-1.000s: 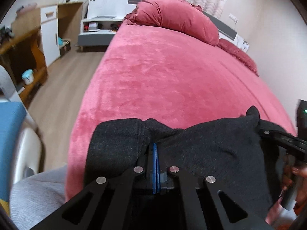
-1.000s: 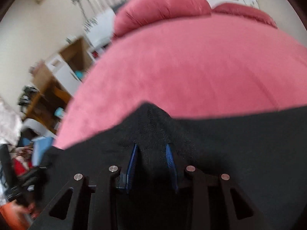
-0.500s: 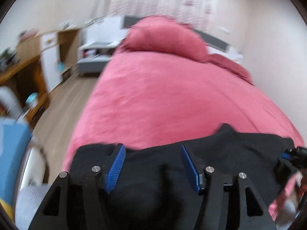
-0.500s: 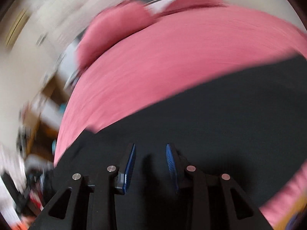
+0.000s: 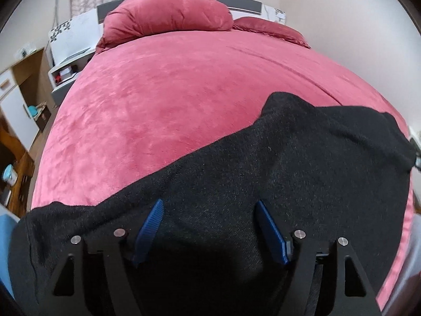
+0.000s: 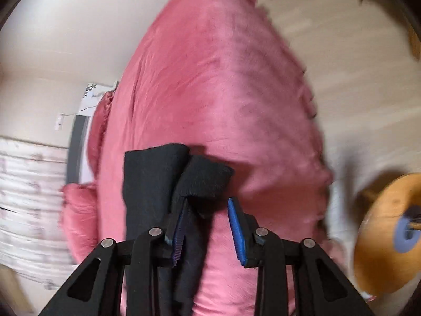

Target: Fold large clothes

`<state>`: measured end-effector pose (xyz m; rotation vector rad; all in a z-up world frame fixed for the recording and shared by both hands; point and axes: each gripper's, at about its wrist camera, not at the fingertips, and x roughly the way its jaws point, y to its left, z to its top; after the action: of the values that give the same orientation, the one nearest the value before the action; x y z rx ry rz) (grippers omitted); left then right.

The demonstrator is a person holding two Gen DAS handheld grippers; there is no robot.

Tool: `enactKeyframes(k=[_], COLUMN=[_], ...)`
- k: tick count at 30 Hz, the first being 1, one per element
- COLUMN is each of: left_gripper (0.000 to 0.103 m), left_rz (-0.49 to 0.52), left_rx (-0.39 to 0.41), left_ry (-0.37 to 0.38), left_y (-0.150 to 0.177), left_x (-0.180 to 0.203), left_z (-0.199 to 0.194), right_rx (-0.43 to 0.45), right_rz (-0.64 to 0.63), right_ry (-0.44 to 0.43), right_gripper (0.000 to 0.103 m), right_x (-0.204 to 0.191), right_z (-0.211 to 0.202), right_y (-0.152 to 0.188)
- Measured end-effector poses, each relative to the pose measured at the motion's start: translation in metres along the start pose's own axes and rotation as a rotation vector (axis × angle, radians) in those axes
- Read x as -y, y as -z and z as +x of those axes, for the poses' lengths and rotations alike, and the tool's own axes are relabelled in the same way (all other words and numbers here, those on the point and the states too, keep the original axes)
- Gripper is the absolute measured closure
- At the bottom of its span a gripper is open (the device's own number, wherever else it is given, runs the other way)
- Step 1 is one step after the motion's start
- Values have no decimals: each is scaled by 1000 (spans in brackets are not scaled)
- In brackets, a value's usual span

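A large black knit garment [image 5: 289, 171] lies spread across the near end of the pink bed [image 5: 184, 92]. My left gripper [image 5: 208, 208] hovers over its near edge. Its jaws are opening wide, and the blue pads [image 5: 154, 221] press on nothing, with cloth only beneath them. In the rolled, blurred right wrist view, a folded end of the garment [image 6: 152, 179] bunches at my right gripper [image 6: 208, 201]. The cloth rests against the left pad [image 6: 180, 226]. The right pad [image 6: 236, 229] stands bare, with pink bed [image 6: 223, 92] showing beside it.
A big pink pillow [image 5: 168, 10] and the headboard sit at the bed's far end. A white nightstand [image 5: 68, 60] and wooden cupboards [image 5: 15, 92] stand at the left. Wood floor [image 6: 342, 39] and a round orange object [image 6: 381, 229] flank the bed's side.
My left gripper went from shut on the black cloth to wide open and shifted sideways. The right gripper swept far across and rolled, its gap unchanged. The garment now lies flatter.
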<state>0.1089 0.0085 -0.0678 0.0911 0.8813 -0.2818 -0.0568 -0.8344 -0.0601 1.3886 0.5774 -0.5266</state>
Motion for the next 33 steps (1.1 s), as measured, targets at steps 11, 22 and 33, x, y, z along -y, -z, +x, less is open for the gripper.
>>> enactKeyframes(k=[11, 22, 33], left_gripper=[26, 25, 19], left_rz=[7, 10, 20], left_rx=[1, -1, -7], left_ry=[4, -6, -19], left_y=[3, 6, 6], left_x=[2, 4, 7], left_z=[3, 1, 2], right_rx=[0, 107, -23], right_rz=[-103, -39, -98], right_ry=[-51, 206, -38], right_gripper=[97, 90, 69], right_x=[-57, 13, -38], right_z=[5, 6, 33], right_y=[-40, -45, -28])
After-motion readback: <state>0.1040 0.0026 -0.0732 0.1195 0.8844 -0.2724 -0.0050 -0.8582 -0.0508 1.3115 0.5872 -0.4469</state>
